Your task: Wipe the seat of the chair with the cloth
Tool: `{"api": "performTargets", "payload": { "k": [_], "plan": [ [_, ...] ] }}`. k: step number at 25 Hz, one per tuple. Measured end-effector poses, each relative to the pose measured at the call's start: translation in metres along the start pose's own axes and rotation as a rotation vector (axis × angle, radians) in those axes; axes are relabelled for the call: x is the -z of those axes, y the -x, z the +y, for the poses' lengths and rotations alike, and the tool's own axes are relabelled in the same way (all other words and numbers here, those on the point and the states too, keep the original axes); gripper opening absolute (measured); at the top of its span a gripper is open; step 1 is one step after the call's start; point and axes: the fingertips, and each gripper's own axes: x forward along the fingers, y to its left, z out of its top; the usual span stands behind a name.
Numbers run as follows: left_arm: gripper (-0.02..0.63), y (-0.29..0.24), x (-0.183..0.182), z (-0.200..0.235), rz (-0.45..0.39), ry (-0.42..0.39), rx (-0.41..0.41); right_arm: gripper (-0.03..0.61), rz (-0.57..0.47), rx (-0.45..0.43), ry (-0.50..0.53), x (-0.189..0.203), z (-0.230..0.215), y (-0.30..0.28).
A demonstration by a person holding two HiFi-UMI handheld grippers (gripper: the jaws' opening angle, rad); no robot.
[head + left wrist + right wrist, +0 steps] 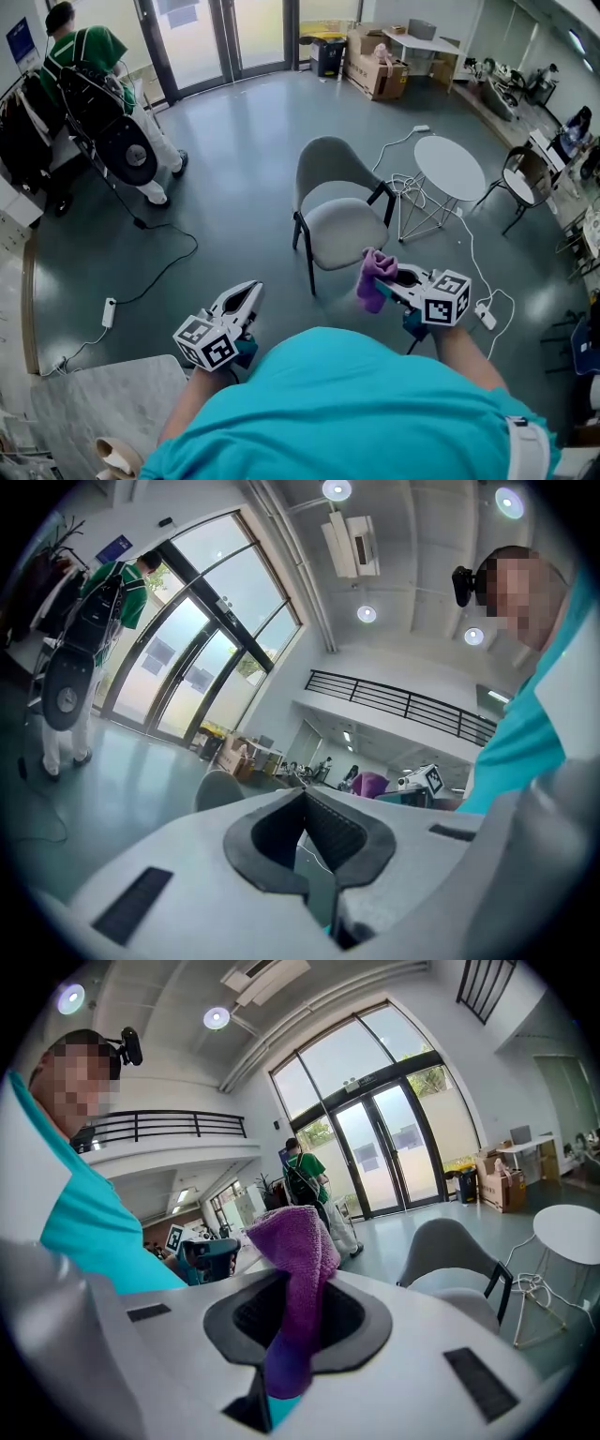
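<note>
The purple fleecy cloth [375,279], clamped in the right gripper [392,279] jaws, sits at lower centre, just below the grey padded chair seat [345,230], while the left gripper [242,300], further lower left, has its jaws together on nothing.

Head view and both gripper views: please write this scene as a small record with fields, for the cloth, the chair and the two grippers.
right gripper: shut on cloth, held up before the chair
left gripper: shut, nothing between its jaws
cloth: purple, bunched, sticking out past the right gripper's jaws
chair: grey, upright, seat bare
cloth and seat: apart in the right gripper view; wiping not yet under way
table: round, white, to the right of the chair
</note>
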Motion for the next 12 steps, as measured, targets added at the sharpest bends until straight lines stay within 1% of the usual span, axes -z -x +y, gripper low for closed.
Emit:
{"api": "performTargets", "payload": {
  "k": [3,5,7,10,12],
  "plan": [
    [0.003,-0.030,-0.004,0.015,0.015,0.001,-0.018,0.058,-0.009,-0.019,-0.007,-0.014,-0.037,-0.011],
    [0.003,-0.055,-0.008,0.023,0.019,-0.021,-0.039,0.058,-0.014,-0.047,-0.006,-0.021,-0.067,-0.019],
    [0.003,-0.084,-0.017,0.034,0.009,-0.042,-0.078,0.058,-0.019,-0.082,0.000,-0.031,-0.104,-0.028],
    [0.003,-0.132,-0.037,0.047,-0.020,-0.021,-0.143,0.058,-0.025,-0.132,-0.024,-0.058,-0.161,-0.042],
    [0.003,-0.162,-0.047,0.049,-0.015,-0.014,-0.168,0.058,-0.014,-0.185,-0.014,-0.076,-0.189,-0.052]
  ]
}}
